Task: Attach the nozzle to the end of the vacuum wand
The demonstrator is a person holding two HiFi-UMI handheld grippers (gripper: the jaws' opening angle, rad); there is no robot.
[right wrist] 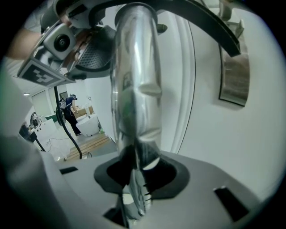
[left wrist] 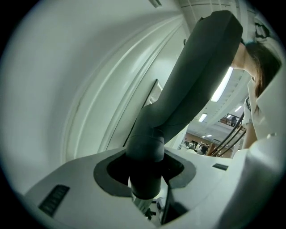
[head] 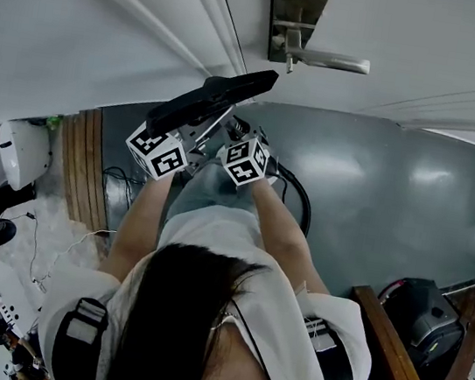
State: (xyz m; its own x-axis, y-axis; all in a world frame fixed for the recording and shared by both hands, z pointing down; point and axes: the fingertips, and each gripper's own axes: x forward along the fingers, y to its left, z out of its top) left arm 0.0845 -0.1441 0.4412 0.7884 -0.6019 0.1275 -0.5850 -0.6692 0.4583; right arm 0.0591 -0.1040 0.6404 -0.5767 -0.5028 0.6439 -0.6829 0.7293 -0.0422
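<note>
though dark plastic nozzle (left wrist: 192,80) and shiny metal wand (right wrist: 134,89) were clamped in the left gripper (left wrist: 145,179) and right gripper (right wrist: 134,183), tilted ends could be jammed.

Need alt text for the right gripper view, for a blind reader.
The right gripper clamps its jaws on a metal vacuum wand rising up the middle. The left gripper sits top left, a dark nozzle arches across the top, and a metal handle plate is on the white door at right.

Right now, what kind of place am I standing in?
Probably an indoor workshop or lab hall: there is a lever door handle on a white door, a smooth grey floor, and ceiling strip lights over an open area.
</note>
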